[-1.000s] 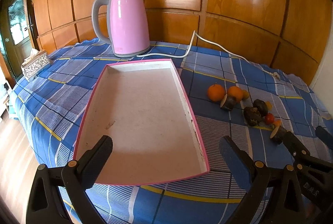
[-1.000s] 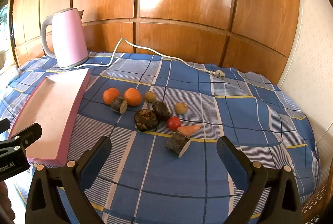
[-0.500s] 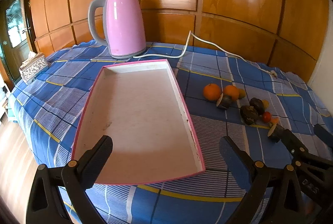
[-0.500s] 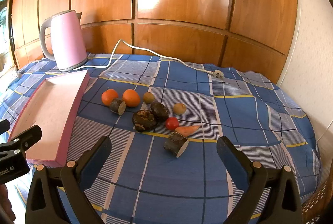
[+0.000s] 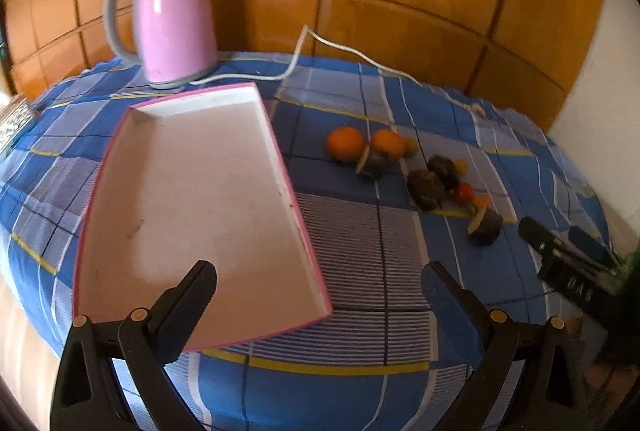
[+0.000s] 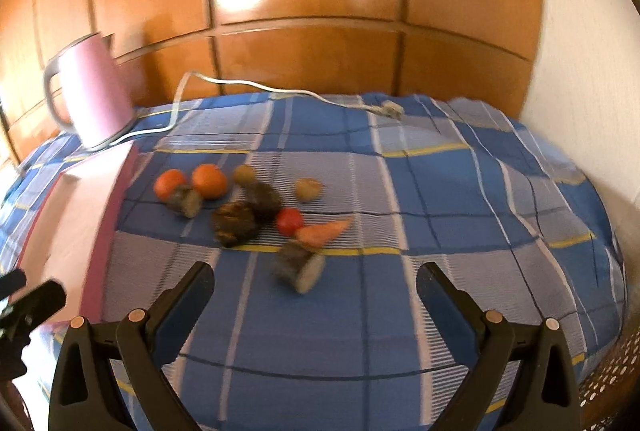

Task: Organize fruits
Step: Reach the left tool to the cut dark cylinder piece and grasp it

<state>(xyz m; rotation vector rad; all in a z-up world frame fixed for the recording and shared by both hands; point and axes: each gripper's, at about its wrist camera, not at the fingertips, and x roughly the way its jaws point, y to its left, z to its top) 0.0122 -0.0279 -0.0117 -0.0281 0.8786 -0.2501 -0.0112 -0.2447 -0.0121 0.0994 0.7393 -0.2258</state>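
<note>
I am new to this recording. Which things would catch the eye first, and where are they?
First the pink kettle, upright at the back against the wooden wall. Then the shallow pink-rimmed tray, lying bare on the blue checked cloth. To its right sits a cluster of produce, with two oranges nearest the tray.

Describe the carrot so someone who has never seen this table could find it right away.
On the blue checked cloth, right of the pink tray, lies a cluster of produce. The carrot is at its near right edge, beside the small red tomato. It is the only long, pointed orange piece; the other orange ones are round.
</note>
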